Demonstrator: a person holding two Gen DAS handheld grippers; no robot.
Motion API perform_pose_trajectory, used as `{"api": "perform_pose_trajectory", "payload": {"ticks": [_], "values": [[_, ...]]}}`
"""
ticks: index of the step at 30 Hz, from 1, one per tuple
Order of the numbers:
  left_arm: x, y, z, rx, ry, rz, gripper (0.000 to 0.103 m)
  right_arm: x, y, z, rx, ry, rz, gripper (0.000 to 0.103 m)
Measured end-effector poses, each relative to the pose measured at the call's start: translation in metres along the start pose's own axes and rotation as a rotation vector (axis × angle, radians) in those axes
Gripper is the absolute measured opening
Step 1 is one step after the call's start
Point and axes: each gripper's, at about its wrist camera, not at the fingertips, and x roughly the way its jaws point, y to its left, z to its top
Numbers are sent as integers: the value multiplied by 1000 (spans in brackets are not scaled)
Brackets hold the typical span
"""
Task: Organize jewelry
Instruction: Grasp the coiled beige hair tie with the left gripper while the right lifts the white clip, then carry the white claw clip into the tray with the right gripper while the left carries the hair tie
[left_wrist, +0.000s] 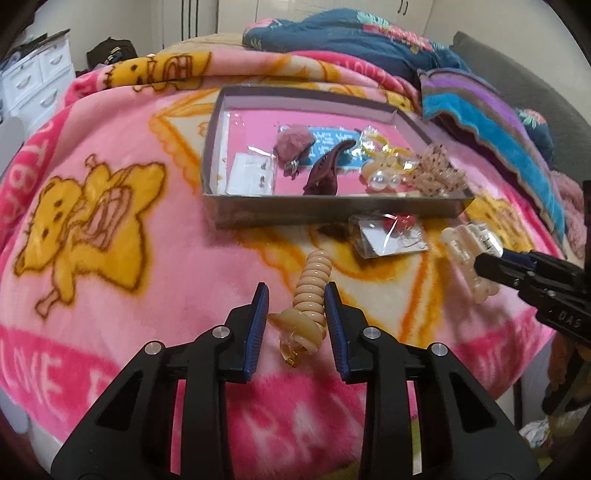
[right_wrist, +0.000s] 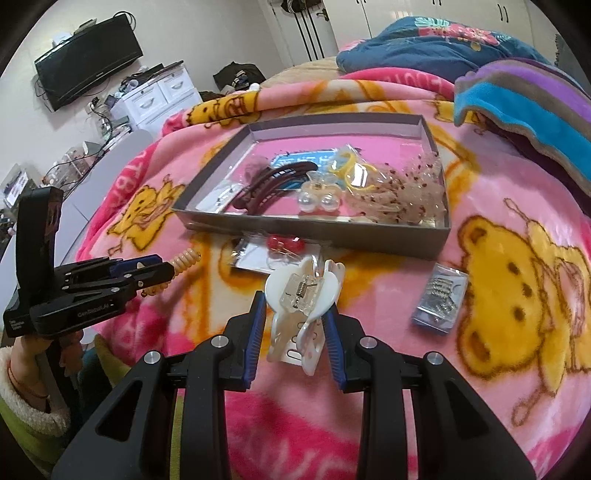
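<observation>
Two items held: our left gripper (left_wrist: 295, 291) jaws clamp the coiled hair tie (left_wrist: 308, 295); right gripper (right_wrist: 295, 299) jaws clamp the white claw clip (right_wrist: 303, 295). Tray (left_wrist: 332, 212) lies ahead of both. Risk: springy coil slips out, grip being shallow.

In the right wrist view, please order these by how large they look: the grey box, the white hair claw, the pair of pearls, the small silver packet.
1. grey box
2. white hair claw, although it sits very near the camera, so it looks bigger
3. small silver packet
4. pair of pearls
</observation>
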Motion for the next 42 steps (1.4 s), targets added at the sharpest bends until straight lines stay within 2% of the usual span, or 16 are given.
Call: {"api": "perform_pose_trajectory", "payload": {"ticks": [7,23,42], "values": [[-30,6,7,-22,-53,28,23,-9,15,8,-22,-20,30,29],[-58,24,38,-63,-104,76,23,-9,36,38,-56,-53,98,29],[-42,3,93,-19,-137,52,23,-15,-2,85,-15,-131,57,29]]}}
